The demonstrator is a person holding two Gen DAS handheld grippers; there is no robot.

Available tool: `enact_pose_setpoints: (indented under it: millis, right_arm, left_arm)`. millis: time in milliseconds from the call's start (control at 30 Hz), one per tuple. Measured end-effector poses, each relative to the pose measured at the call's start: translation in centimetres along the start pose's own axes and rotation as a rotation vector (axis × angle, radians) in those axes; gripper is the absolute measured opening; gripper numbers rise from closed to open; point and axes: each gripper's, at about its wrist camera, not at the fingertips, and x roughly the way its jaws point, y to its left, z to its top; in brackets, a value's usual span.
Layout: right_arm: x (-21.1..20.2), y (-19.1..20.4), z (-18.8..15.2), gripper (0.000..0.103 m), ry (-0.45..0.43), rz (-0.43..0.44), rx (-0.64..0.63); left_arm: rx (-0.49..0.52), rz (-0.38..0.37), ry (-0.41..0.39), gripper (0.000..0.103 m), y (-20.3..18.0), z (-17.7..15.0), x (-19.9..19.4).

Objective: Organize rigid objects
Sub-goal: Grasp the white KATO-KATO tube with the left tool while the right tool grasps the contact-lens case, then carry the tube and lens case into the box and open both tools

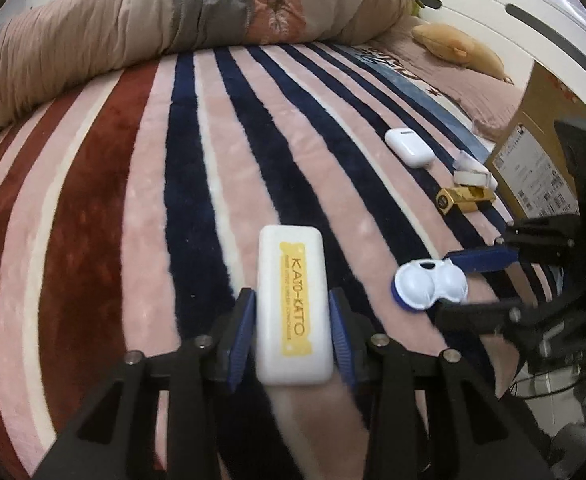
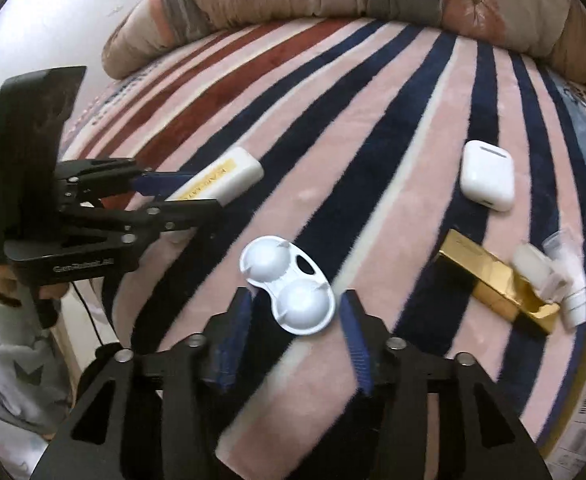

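At the bottom centre of the left wrist view, the left gripper (image 1: 291,316) is seen closed against the long sides of a white rectangular case (image 1: 293,306) with a yellow label, both blue pads touching it; the case's near end is cut off from the bedding by the fingers. In the lower middle of the right wrist view, the right gripper (image 2: 295,320) is held wide apart around a white contact lens case (image 2: 287,290), and a gap is visible on each side, so nothing is gripped. Both cases lie on a striped blanket (image 1: 113,200) of pink, navy and red. Toward the right of the right wrist view, a white earbud case (image 2: 487,176) is set apart, and below it a gold box (image 2: 497,280) lies touching a small cluster of white and clear items (image 2: 549,276) whose shapes are blurred and cannot be told apart. At the right edge of the left wrist view, a cardboard box (image 1: 533,152) is partly hidden behind the other tool. A rumpled quilt (image 1: 133,12) is piled along the top.
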Motion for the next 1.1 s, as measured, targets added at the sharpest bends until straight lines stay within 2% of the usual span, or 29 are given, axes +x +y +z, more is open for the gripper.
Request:
enact_pose_setpoints:
  millis: [133,200,267,300,333,467,567,633,700,867,933,1033,1100]
  right_arm:
    - [-0.1,1.1,-0.1,0.046,-0.055,-0.008,-0.088]
    - [0.4,1.6,-0.1,0.045,-0.063,0.02,-0.132]
    - [0.9,2.1,-0.4,0.037,-0.049,-0.012,-0.166]
    - [1.0,2.4,-0.5,0.026,-0.048,-0.044,-0.184]
    - [0.8,2.8,-0.6,0.026,-0.046,-0.051,-0.193]
    - [-1.9,3.0,-0.7,0.026,-0.093,-0.038,-0.168]
    - [-5.5,4.5,-0.8,0.026,-0.166,-0.028,-0.179]
    - [-8.4,5.4,-1.2,0.026,-0.23,-0.01,-0.201]
    - [-11.1,5.7,-1.7,0.026,-0.282,-0.03,-0.19]
    - [-18.8,4.5,-3.9,0.026,-0.42,-0.105,-0.129]
    - [-21.7,2.6,-5.0,0.026,-0.461,-0.139,-0.075]
    - [-25.1,-0.9,-6.8,0.026,-0.504,-0.229,0.002]
    - [-26.5,-3.5,-7.9,0.026,-0.501,-0.286,0.056]
  left_arm:
    - [-0.03,0.009,-0.038,0.036,0.1,0.4,0.7]
    - [-0.044,0.007,-0.04,0.032,0.3,0.4,1.1]
    - [-0.032,0.009,-0.038,0.032,0.1,0.4,1.0]
    - [-0.023,0.014,-0.03,0.032,0.0,0.4,0.8]
    - [-0.021,0.015,-0.028,0.032,0.0,0.4,0.5]
    - [-0.012,0.032,-0.06,0.032,-0.3,0.5,-2.2]
    - [0.015,0.029,-0.125,0.032,-1.6,1.3,-6.1]
    - [0.051,0.029,-0.181,0.032,-3.3,2.1,-8.8]
    - [0.089,0.008,-0.231,0.032,-5.4,3.1,-11.2]
    - [0.166,-0.097,-0.321,0.032,-11.4,6.1,-15.0]
    - [0.221,-0.175,-0.336,0.032,-14.7,7.7,-15.6]
    - [0.301,-0.232,-0.328,0.032,-20.0,10.0,-15.1]
    - [0.346,-0.271,-0.307,0.032,-23.2,11.2,-14.2]
